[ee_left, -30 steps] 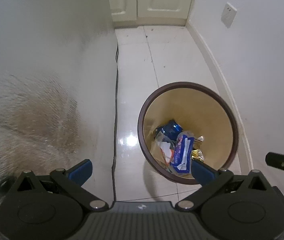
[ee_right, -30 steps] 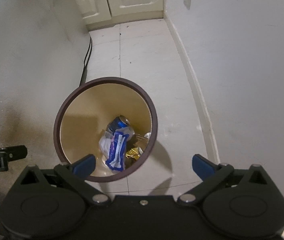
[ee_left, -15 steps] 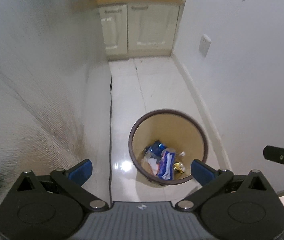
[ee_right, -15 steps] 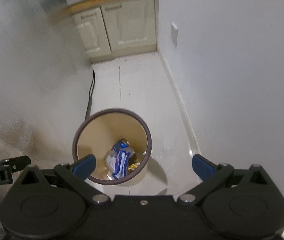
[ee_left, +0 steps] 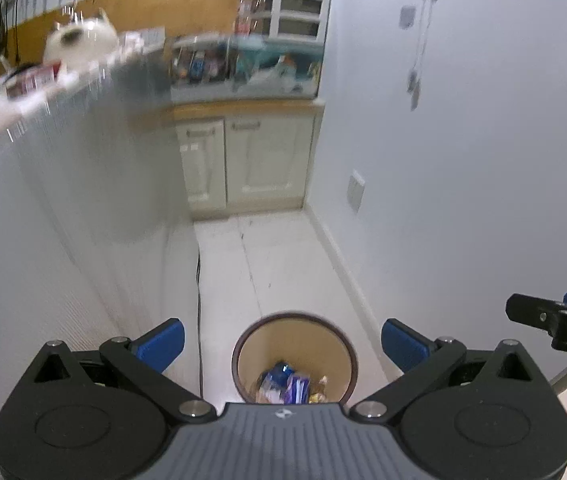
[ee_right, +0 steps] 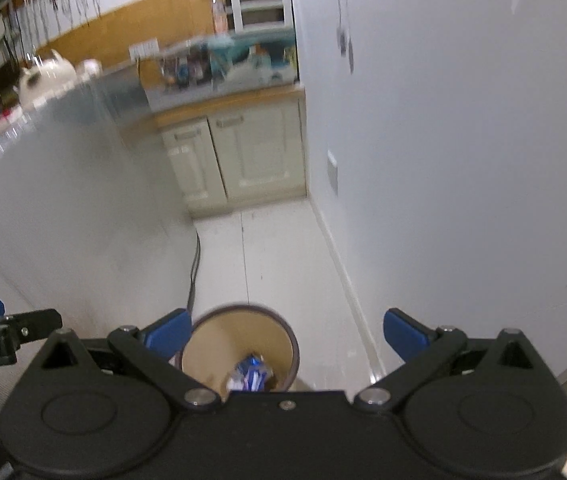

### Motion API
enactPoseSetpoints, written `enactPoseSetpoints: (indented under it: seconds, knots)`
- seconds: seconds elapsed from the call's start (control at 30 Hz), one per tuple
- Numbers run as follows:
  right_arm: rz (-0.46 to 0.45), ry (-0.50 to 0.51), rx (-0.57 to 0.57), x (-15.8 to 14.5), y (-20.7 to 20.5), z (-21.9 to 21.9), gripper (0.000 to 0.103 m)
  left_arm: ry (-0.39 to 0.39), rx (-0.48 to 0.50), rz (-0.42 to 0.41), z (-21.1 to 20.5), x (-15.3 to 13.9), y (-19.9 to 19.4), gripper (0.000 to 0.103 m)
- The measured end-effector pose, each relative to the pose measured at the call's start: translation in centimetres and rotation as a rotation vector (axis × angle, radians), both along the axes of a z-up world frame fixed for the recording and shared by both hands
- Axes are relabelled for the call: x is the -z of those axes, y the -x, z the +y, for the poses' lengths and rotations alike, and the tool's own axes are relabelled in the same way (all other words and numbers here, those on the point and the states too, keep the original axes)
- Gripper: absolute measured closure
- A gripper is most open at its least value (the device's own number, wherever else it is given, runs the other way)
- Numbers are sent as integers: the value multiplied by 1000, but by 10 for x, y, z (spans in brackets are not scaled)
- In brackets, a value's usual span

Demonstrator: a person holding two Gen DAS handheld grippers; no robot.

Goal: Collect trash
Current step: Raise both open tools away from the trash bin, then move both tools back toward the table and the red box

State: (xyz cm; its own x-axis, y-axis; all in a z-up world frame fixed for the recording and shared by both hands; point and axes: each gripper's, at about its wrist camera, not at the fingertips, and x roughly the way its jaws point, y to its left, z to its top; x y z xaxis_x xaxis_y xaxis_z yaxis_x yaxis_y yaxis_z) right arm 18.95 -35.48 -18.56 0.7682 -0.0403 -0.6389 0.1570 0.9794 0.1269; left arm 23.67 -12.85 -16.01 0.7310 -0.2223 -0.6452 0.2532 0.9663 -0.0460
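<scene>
Both views have risen well above the bin [ee_left: 294,354], which now looks small and near. The left gripper [ee_left: 282,344] and right gripper [ee_right: 285,334] are spread and empty. Wrappers [ee_left: 289,388] already lie inside; likely nearly done.

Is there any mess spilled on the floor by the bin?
No, nothing stands out. The trash bin stands upright, wrappers sit inside it, and the white floor around it looks bare.
</scene>
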Motion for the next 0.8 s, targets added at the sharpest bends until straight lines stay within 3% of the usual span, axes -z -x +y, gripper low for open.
enactPoseSetpoints:
  seconds: [0.57,0.8]
  knots:
    - [-277,24,-65,-120,54,35,0,12,-4,-330,34,-147,96,0]
    - [-339,22,-144,-149,59,69,0,-10,-38,-431,68,-194,116,0]
